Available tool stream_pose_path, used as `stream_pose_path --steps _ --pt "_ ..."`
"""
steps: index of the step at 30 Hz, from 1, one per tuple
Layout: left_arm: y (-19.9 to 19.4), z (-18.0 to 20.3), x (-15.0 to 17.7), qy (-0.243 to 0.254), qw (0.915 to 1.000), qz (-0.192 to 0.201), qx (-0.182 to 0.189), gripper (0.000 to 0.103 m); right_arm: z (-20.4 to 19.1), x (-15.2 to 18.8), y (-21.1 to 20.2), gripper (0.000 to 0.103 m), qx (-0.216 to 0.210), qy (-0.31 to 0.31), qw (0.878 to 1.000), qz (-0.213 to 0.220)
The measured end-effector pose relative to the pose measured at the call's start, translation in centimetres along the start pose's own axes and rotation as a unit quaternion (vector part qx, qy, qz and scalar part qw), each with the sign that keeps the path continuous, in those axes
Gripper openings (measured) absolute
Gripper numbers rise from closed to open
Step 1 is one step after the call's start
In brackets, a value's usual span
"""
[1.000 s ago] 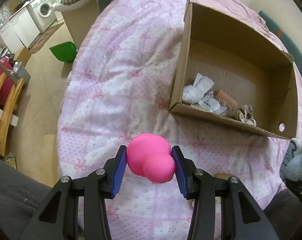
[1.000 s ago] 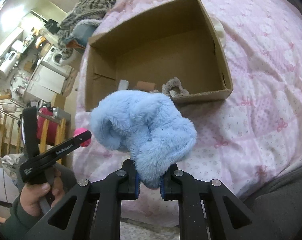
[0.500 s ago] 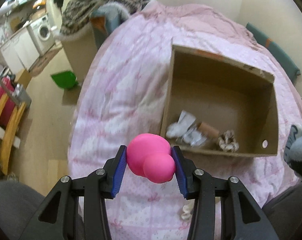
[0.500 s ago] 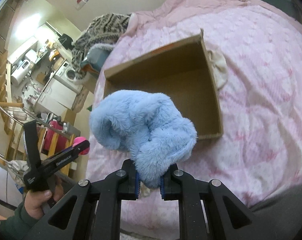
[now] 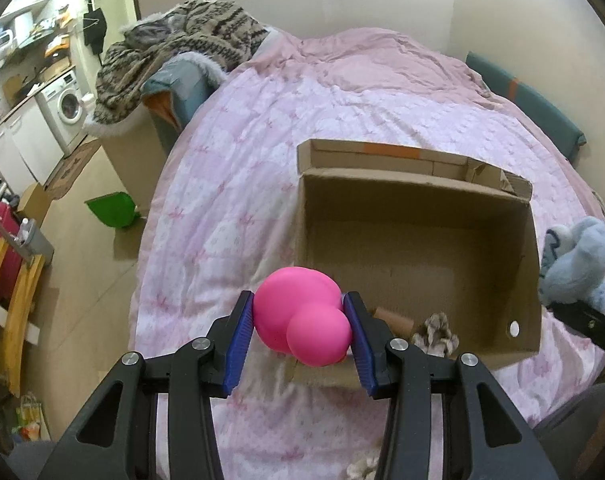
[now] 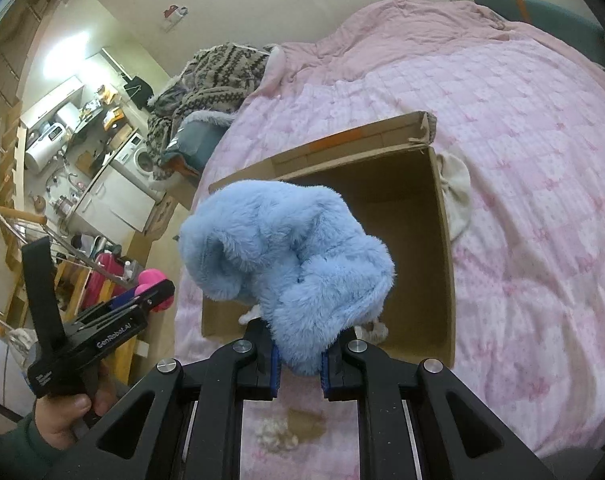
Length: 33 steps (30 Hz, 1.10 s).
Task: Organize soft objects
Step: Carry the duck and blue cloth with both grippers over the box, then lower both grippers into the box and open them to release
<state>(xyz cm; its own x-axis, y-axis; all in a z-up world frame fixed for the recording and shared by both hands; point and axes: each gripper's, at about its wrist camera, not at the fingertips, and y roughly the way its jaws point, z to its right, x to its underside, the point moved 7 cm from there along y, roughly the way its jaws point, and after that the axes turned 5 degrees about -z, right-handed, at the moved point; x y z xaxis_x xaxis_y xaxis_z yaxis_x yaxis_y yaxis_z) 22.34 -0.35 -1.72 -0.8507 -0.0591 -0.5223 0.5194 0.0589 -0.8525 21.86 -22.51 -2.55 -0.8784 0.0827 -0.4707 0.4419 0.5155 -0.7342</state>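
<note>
**Two soft items in your grippers, above the near side of the box**

Item one, pink rubbery toy: two joined round lobes; clamped between the blue pads of your left gripper; it hangs just over the near left corner of the cardboard box; from the right wrist it shows as a small pink knob at the tip of the left gripper, which your left hand holds by the handle, green sleeve at the wrist.

Item two, light blue plush piece: fluffy and folded over itself; pinched at its lower end by your right gripper, jaws nearly together on the fur; it hangs over the near edge of the box; from the left wrist it appears at the right edge.

Container, cardboard box: open-topped; it sits on the pink quilt of the bed; along its near wall lie a frilly beige scrunchie and a brown tube end; the rest of its floor is bare.

Loose on the quilt: a cream cloth touching the box's right wall outside; a whitish fluffy scrap near the bed's near edge, below your right gripper.
</note>
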Motion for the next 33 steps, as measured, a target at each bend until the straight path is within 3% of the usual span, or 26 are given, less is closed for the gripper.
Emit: stream_pose_path --steps 8,14,18,26,33 --pt "3.1 1.2 -1.5 0.011 0.9999 -0.004 0.006 0.041 1.3 -0.9 2.8 0.016 0.011 0.003 1.000 0.001" --pt "5.3 1.5 -1.3 0.007 0.9997 0.022 -0.005 0.041 2.7 -0.5 4.9 0.016 0.031 0.010 0.999 -0.011" --pt "7.0 1.6 -0.8 0.010 0.9998 0.014 0.007 0.041 3.3 0.0 5.9 0.016 0.050 0.006 0.999 -0.015" --pt "6.8 1.2 -0.8 -0.003 0.9990 0.026 0.036 0.041 4.2 0.3 7.3 0.017 0.072 0.010 0.997 -0.025" --pt "5.4 3.4 -0.9 0.037 0.9965 0.051 0.055 0.041 4.6 0.5 7.7 0.017 0.084 0.013 0.996 -0.031"
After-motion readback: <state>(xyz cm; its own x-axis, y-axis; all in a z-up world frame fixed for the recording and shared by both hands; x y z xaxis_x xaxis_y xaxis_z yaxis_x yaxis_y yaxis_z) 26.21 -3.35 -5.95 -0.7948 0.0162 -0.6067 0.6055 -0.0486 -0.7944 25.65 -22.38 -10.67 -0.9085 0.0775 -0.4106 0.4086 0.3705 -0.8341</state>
